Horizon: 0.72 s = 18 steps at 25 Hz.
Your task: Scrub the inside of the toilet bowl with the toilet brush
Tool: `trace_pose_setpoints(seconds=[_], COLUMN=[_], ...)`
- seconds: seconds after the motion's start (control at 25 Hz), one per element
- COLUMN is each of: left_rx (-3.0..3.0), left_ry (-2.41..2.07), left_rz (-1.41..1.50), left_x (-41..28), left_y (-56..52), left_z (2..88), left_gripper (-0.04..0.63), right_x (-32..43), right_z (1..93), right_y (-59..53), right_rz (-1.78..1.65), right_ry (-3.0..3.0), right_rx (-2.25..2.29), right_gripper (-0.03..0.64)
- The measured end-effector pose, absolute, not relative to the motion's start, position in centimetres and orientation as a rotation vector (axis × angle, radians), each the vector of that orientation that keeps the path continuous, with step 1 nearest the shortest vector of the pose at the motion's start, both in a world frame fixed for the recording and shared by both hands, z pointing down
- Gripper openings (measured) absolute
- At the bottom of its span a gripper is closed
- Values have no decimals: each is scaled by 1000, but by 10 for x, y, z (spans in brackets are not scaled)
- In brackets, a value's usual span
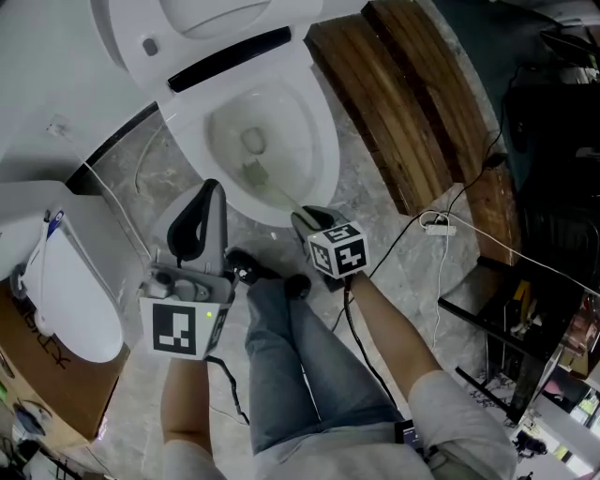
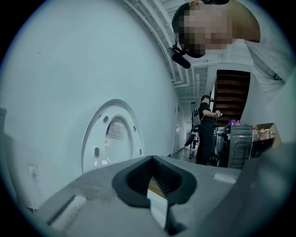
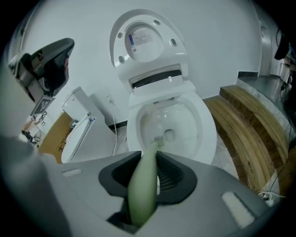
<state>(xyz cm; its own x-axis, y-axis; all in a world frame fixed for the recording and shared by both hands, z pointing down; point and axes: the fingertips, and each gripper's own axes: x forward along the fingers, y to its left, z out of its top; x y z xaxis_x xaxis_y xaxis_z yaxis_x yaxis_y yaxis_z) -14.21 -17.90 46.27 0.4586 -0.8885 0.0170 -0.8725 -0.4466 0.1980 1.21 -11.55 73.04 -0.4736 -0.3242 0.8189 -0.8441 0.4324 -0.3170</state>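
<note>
The white toilet bowl (image 1: pixel 323 150) stands open with its lid (image 1: pixel 202 14) up. My right gripper (image 1: pixel 307 218) hovers at the bowl's near rim, shut on the pale green handle of the toilet brush (image 3: pixel 143 185). The brush head (image 3: pixel 158 138) reaches down inside the bowl (image 3: pixel 208 134), close to the drain opening; in the head view the brush head (image 1: pixel 255 173) sits low in the basin. My left gripper (image 1: pixel 206 197) is held up to the left of the bowl, jaws shut with nothing in them. In its own view the left gripper (image 2: pixel 155 178) points at the raised lid (image 2: pixel 115 139).
Wooden planks (image 1: pixel 412 103) lie right of the toilet. A separate white toilet seat (image 1: pixel 70 300) rests on a cardboard box (image 1: pixel 37 375) at the left. Cables and a power strip (image 1: pixel 436 225) cross the floor at right. My jeans-clad leg (image 1: pixel 300 366) is below. A person (image 2: pixel 206 132) stands far off.
</note>
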Motion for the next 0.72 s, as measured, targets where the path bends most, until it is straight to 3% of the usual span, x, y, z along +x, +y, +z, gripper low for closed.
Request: trace_pose_setpoints(seconds=[0.72], left_rx=[2550], left_ry=[-1543], left_rz=[-103], left_x=[-130], left_y=[-182], left_z=[451], left_gripper=[3], right_x=[55], right_z=[713], right_y=[-99], right_rz=[474], right_ry=[-1891], right_rx=[753], right_gripper=[101])
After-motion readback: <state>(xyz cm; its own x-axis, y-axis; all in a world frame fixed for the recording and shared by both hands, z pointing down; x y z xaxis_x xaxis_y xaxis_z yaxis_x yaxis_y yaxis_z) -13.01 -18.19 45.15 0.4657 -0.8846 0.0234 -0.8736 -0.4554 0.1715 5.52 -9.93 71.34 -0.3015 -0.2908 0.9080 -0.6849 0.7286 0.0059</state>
